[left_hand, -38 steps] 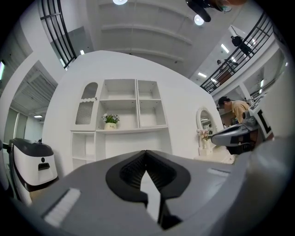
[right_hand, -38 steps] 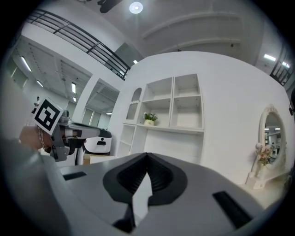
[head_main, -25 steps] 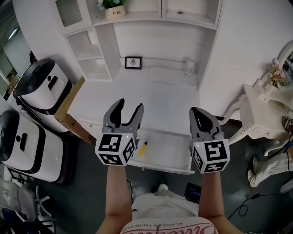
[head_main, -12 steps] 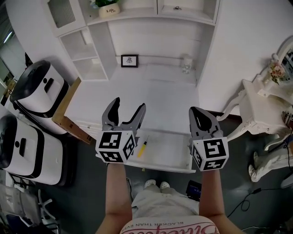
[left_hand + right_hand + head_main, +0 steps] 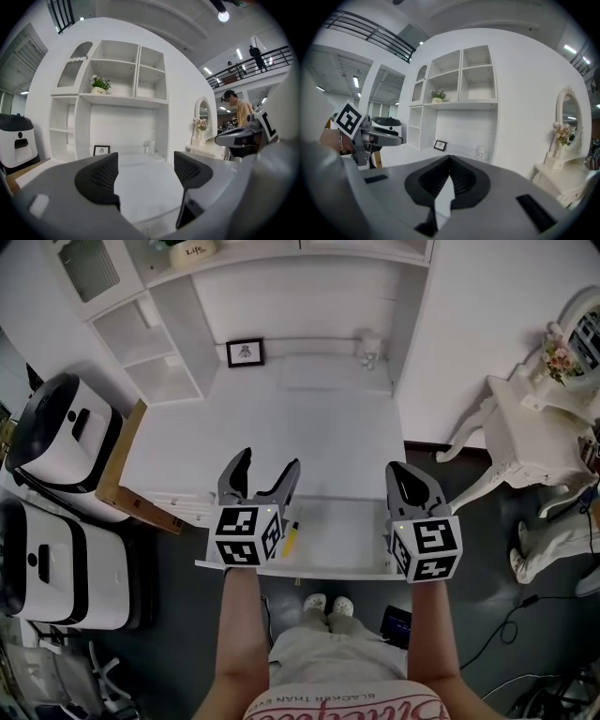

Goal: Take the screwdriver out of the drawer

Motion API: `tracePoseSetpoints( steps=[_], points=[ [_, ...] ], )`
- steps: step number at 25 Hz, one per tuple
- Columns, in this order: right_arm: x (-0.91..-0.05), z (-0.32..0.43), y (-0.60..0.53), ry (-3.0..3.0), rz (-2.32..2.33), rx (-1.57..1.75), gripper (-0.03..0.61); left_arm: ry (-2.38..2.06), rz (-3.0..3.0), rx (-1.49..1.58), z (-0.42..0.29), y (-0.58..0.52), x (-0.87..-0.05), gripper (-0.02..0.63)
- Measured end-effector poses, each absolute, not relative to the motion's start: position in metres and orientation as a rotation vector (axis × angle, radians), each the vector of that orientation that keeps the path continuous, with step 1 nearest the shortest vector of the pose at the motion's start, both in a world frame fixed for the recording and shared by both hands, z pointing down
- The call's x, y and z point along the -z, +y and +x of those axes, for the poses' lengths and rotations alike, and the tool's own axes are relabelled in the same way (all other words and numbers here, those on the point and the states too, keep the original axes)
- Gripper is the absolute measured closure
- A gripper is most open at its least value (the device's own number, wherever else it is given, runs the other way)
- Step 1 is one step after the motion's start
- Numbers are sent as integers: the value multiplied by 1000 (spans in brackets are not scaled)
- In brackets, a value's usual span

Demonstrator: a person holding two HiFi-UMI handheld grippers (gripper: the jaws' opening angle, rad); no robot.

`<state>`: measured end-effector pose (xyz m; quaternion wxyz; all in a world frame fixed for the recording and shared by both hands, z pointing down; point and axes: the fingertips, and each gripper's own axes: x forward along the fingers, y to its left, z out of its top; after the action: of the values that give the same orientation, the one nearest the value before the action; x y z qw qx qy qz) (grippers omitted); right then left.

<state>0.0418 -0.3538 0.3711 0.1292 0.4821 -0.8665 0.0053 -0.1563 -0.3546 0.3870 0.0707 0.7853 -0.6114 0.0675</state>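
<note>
Fingers (image 5: 99,177) of left gripper (image 5: 267,465) spread wider, empty; right gripper (image 5: 405,474) pressed together. Both lowered over open drawer (image 5: 352,531); screwdriver (image 5: 291,540) pickup likely next.

The right gripper (image 5: 449,159) had its jaws closed together with nothing between them, facing a white shelf unit (image 5: 478,79) and a small picture frame (image 5: 439,145).

Grey left gripper (image 5: 267,461); right gripper (image 5: 401,471); red-lettered white shirt (image 5: 309,707)
</note>
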Motion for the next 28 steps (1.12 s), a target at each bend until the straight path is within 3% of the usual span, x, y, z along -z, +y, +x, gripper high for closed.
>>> tracePoseSetpoints(
  steps=[28],
  points=[
    [-569,33,-329,-2216,1240,-523,572,-1345,1927,-738,-151,-317,-646,252]
  ],
)
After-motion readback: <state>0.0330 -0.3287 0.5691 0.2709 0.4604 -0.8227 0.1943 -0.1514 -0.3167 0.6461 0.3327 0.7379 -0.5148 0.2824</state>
